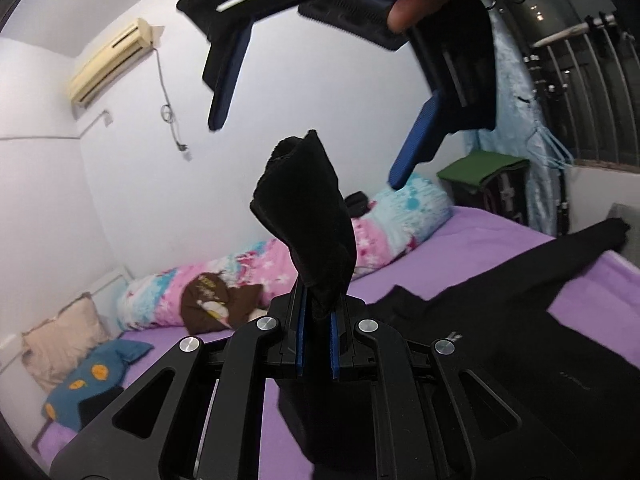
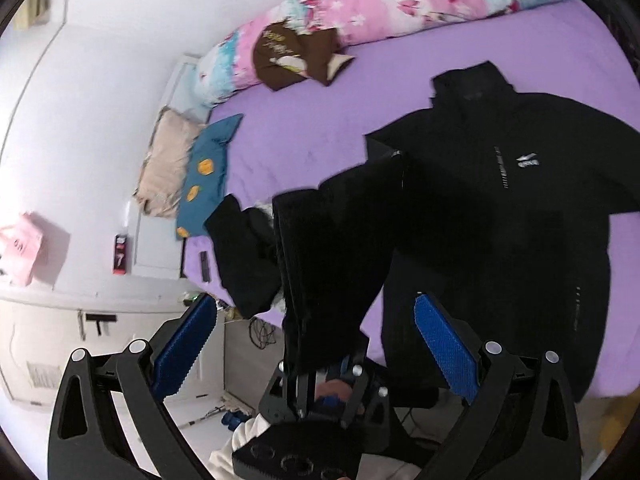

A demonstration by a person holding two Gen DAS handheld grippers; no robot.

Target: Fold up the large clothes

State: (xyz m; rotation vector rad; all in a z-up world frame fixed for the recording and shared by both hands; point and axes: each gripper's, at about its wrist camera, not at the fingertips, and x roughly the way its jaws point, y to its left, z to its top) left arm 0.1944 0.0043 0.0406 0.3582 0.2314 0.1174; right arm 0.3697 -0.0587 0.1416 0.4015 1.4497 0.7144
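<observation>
Our left gripper (image 1: 317, 344) has its jaws clamped on a sleeve (image 1: 308, 216) of the black jacket (image 2: 500, 184), which lies spread on the purple bed (image 2: 304, 128). Our right gripper (image 2: 316, 344) hangs above it, jaws wide apart and holding nothing.

Not much to read here. The black jacket (image 2: 500, 184) spread on the bed carries a small white chest logo (image 2: 527, 160) with lettering beneath it, too small to make out. The brown cushion (image 2: 288, 56) against the floral bolster shows pale printed script, blurred beyond reading. A red and black box (image 2: 120, 254) by the wall bears markings, illegible too.
</observation>
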